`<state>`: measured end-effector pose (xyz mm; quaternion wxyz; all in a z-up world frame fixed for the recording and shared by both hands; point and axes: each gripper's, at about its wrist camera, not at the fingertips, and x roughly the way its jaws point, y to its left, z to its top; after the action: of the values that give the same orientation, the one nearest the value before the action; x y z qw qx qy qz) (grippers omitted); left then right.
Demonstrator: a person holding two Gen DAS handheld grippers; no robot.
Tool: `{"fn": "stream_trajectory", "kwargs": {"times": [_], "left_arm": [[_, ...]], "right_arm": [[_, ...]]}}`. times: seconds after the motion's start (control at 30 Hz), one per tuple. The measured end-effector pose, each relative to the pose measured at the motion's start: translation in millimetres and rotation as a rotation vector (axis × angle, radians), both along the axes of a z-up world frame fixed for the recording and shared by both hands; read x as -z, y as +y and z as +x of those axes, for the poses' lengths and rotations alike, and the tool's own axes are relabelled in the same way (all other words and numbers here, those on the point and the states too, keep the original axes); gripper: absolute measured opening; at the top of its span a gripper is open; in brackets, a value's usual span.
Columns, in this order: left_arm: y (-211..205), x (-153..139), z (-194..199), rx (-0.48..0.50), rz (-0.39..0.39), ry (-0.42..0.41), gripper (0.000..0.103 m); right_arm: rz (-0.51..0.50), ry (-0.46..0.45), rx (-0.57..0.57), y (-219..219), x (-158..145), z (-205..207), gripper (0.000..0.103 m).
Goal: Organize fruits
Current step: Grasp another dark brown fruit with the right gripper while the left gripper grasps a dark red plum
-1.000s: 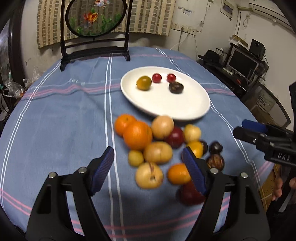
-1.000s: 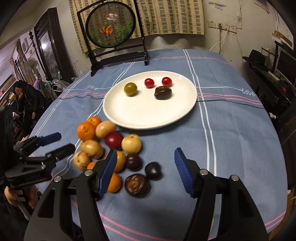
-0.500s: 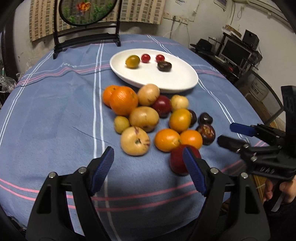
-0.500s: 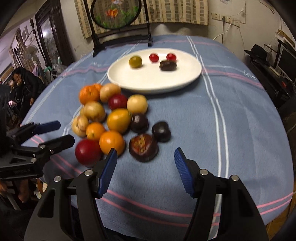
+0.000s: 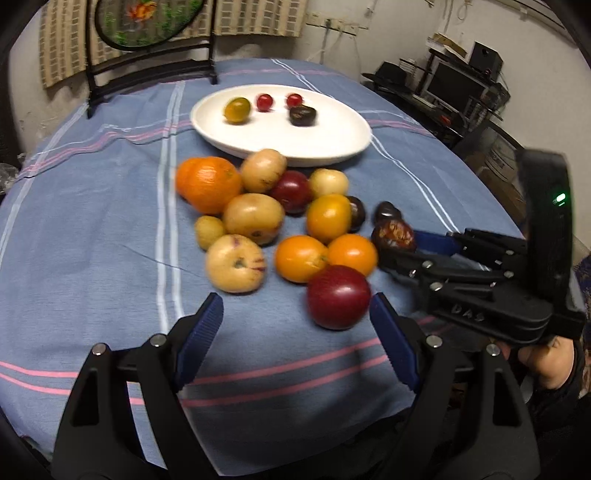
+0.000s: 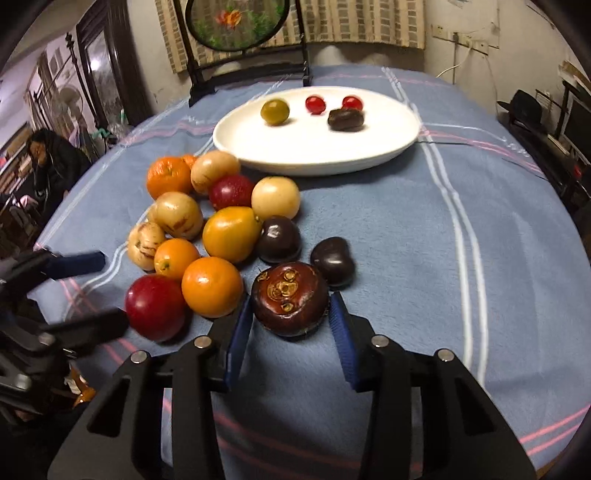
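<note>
A pile of oranges, pale pears, red and dark fruits lies on the blue cloth before a white plate (image 5: 332, 147) (image 6: 388, 147) holding a green fruit, two cherry tomatoes and a dark fruit. My right gripper (image 6: 290, 310) has its jaws on both sides of a dark brown mangosteen (image 6: 290, 297), narrowed around it; whether the pads touch is unclear. It also shows in the left wrist view (image 5: 397, 245). My left gripper (image 5: 297, 317) is open, just in front of a red apple (image 5: 338, 297).
A round framed fish screen on a black stand (image 6: 236, 22) stands at the far table edge. Desks with monitors (image 5: 458, 88) sit at the right. A person (image 6: 51, 162) is seated at the left.
Both grippers moved forward toward the pile. The right jaws narrowed around the mangosteen. The left gripper came near the red apple.
</note>
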<state>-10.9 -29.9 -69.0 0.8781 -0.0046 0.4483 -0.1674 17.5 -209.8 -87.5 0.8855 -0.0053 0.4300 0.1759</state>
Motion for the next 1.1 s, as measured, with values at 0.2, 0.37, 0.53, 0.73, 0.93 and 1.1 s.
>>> {"fn": "stream_trajectory", "kwargs": {"times": [0.2, 0.37, 0.53, 0.73, 0.93, 1.1], "left_arm": [[-19, 16, 7, 0.034, 0.009, 0.053, 0.08], [-23, 26, 14, 0.009, 0.0, 0.081, 0.052], [-24, 20, 11, 0.01, -0.025, 0.057, 0.042], [-22, 5, 4, 0.021, -0.03, -0.002, 0.042], [-11, 2, 14, 0.007, -0.054, 0.002, 0.042], [-3, -5, 26, 0.003, -0.081, -0.008, 0.042]], "right_arm": [[0.021, -0.036, 0.047, -21, -16, -11, 0.043], [0.048, -0.03, 0.05, -30, -13, -14, 0.043], [0.054, -0.022, 0.043, -28, -9, -15, 0.043], [0.062, -0.03, 0.037, -26, -12, -15, 0.043], [0.06, -0.037, 0.034, -23, -17, -11, 0.043], [0.061, -0.037, 0.038, -20, -21, -1, 0.043]]}}
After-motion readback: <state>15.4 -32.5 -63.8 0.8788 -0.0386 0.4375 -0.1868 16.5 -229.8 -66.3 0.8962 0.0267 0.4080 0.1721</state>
